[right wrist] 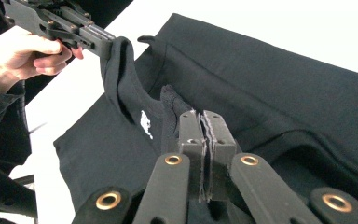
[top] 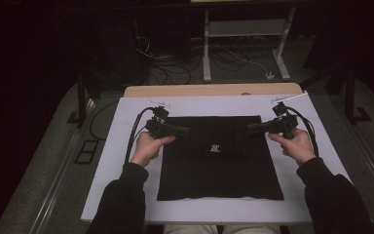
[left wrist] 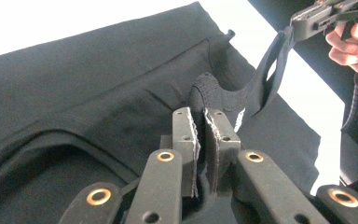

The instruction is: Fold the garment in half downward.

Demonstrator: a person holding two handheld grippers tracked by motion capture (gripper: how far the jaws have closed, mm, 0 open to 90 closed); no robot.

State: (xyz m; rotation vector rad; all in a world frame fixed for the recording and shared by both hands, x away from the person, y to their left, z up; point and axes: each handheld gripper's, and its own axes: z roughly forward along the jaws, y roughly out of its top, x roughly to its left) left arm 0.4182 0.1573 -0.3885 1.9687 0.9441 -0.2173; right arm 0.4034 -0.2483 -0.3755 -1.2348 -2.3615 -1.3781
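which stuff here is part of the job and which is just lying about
In the job:
- black garment, lifted at its top edge
- left hand-held gripper, shut on the cloth
- right hand-held gripper, shut on the cloth

Lying about:
- white board under the garment
- cables on the floor
- metal stand

1. A black garment (top: 219, 161), folded to a rough square, lies flat between the left gripper (top: 184, 130) and the right gripper (top: 251, 128).
2. A small white mark sits near its middle.
3. Each gripper pinches a strip of its upper edge, lifted off the rest.

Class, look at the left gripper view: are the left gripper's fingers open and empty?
No: its fingers are shut on a fold of the black garment.
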